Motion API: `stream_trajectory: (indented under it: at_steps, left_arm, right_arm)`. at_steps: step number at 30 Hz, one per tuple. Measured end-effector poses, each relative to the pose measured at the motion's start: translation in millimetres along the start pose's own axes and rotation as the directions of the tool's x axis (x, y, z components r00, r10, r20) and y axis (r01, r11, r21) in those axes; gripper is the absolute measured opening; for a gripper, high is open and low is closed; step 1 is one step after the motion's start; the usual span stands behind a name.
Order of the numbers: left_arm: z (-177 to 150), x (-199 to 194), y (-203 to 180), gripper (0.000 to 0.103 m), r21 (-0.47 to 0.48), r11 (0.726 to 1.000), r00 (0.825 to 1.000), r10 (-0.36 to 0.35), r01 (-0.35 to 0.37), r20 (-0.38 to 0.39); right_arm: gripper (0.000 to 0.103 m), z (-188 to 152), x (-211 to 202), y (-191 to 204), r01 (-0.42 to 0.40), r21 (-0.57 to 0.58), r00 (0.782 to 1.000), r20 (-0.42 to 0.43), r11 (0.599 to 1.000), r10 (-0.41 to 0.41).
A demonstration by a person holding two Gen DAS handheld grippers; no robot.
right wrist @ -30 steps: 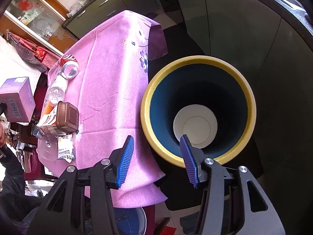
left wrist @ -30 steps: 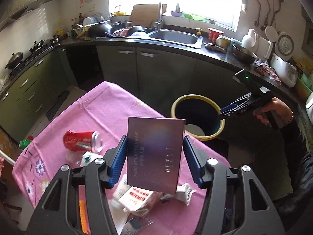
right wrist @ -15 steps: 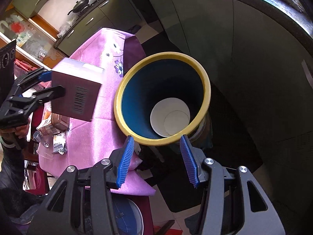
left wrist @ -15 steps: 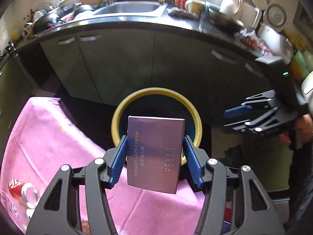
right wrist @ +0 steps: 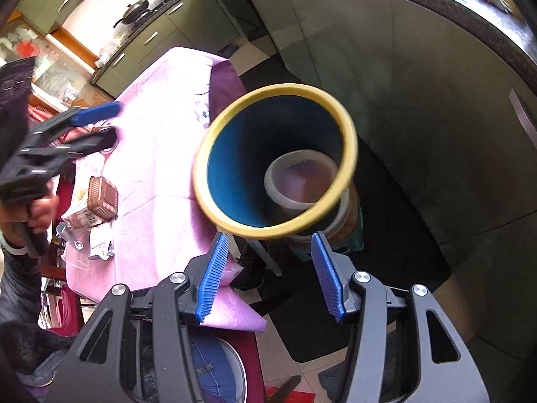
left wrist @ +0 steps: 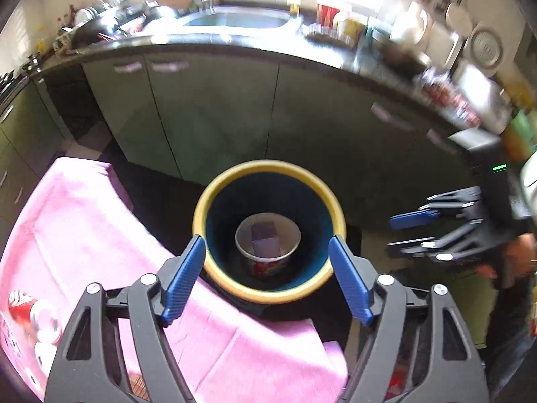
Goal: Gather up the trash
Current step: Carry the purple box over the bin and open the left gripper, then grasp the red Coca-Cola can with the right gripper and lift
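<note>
Your left gripper [left wrist: 266,280] hangs right over the mouth of the yellow-rimmed bin [left wrist: 214,184], its jaws opening and nothing between the blue pads, so that hand is released and empty. Down inside the bin, a purple box [left wrist: 265,240] lies in a white paper cup [left wrist: 288,252] at the bottom, so at least these two pieces of trash read as collected. Your right gripper [right wrist: 273,277] hovers beside the bin's near rim with its jaws parted and opening slightly, and nothing between them either. What is left sits on the counter under the pink cloth [right wrist: 161,168], well apart from the bin: a red soda can [left wrist: 33,312] lying on its side near the cloth's far end, a brown ribbed tub [right wrist: 103,194] resting on a printed wrapper [right wrist: 80,216], and a small torn sachet [right wrist: 99,245] just beside them. There may be more litter near the can, but that corner is too blurred to tell. By my reading you are partway through: the drop into the bin is done, both hands are free, and several pieces still wait on the cloth. The can looks likely to roll when you close on it, so come at it across its body rather than its ends
</note>
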State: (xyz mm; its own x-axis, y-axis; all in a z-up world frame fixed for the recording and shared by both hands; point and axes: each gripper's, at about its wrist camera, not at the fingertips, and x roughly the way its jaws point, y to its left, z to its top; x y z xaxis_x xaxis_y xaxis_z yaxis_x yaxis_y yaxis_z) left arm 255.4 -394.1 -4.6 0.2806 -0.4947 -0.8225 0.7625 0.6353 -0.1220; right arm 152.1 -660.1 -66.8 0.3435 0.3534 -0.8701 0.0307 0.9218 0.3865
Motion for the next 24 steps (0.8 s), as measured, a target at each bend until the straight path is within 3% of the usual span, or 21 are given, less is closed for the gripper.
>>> stream_trajectory:
  at_steps: [5,11,14,19,24]
  left_arm:
    - [-33,-90,35,0.087,-0.054,0.999,0.984,0.014,-0.005,0.176]
    - [-100,-173,82,0.093,-0.179,0.979,0.944,0.145,-0.094,0.298]
    - [-141,-203,101,0.095,-0.252,0.955,0.917,0.236,-0.157,0.323]
    - [-203,-228,133,0.096,-0.371,0.895,0.882,0.367,-0.248,0.295]
    - [-257,-252,164,0.096,-0.478,0.838,0.854,0.434,-0.265,0.287]
  right_arm:
    - [0.052,9,11,26,-0.023,-0.056,1.000,-0.018,0.998,0.022]
    - [0.053,40,40,84,-0.051,-0.162,0.997,-0.070,0.985,0.040]
    - [0.059,66,62,128,-0.075,-0.241,0.994,-0.100,0.968,0.052]
    - [0.061,114,107,221,-0.137,-0.381,0.983,-0.167,0.915,0.077]
    - [0.066,158,146,320,-0.147,-0.520,0.981,-0.185,0.841,0.057]
